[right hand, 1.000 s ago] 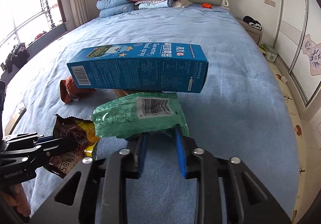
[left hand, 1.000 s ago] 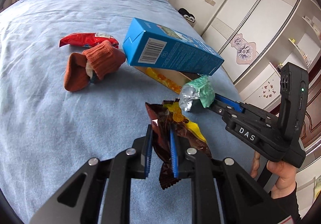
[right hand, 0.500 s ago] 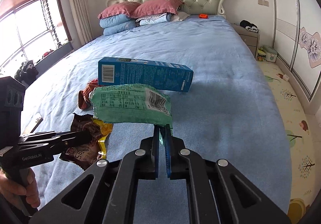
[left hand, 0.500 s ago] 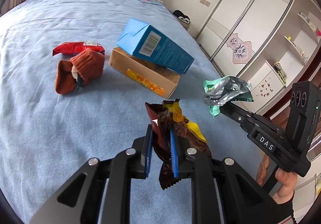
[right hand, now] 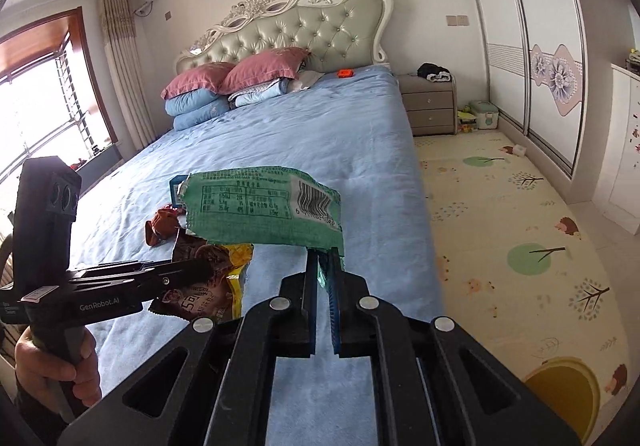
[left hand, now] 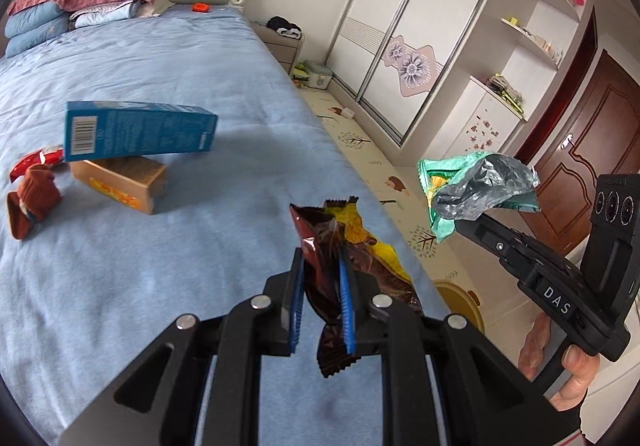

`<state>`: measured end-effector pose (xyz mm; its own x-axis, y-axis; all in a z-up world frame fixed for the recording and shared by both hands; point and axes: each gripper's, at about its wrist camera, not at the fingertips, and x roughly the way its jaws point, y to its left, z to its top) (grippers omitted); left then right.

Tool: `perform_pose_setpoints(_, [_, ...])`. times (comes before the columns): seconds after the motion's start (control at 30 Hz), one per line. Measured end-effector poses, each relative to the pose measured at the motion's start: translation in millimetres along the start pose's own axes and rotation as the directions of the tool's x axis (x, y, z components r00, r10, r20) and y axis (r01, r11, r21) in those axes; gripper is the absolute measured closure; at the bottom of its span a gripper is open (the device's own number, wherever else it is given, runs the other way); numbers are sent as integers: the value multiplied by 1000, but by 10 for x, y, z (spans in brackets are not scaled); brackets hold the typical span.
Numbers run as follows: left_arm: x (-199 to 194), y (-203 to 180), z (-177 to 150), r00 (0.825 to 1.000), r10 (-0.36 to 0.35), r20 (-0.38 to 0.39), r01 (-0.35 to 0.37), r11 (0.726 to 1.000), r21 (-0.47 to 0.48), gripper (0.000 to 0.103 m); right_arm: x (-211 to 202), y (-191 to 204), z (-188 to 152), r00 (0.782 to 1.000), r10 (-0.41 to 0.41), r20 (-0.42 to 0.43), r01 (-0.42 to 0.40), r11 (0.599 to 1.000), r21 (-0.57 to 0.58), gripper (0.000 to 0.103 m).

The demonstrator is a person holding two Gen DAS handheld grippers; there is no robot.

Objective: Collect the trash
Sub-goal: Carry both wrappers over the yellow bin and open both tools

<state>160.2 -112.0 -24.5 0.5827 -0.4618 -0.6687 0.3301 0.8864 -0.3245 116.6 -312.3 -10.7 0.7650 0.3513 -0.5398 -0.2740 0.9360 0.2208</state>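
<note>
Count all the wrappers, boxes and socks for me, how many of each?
Wrappers: 3, brown wrapper in the left claw, green wrapper in the right claw, red wrapper on the bed.
Boxes: 2, blue box atop the tan box.
Socks: 1 rust sock bundle.
Total: 6

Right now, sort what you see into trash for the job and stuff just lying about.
Trash for the job:
- brown wrapper, held in the left gripper
- green wrapper, held in the right gripper
- red wrapper, on the bed
- blue box
- tan box

Lying about:
- sock
- pillows
- orange thing by the headboard
</note>
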Motion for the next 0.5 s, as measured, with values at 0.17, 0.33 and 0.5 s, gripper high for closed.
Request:
perform_pose_setpoints(0.17, [372, -608, 3, 996, -67, -60, 72, 995, 76, 87, -376, -569, -183, 996, -87, 10, 87, 994, 66, 98])
perform_pose_setpoints(0.33, [842, -1248, -68, 981, -129, -145, 149, 979, 140, 87, -723, -1138, -413, 984, -180, 3, 178, 976, 127, 98])
perform_pose_setpoints(0.5, [1367, -1837, -200, 952, -176, -250, 224, 958, 177, 87, -1010, -1674, -676, 965, -262, -21, 261, 946, 190, 98])
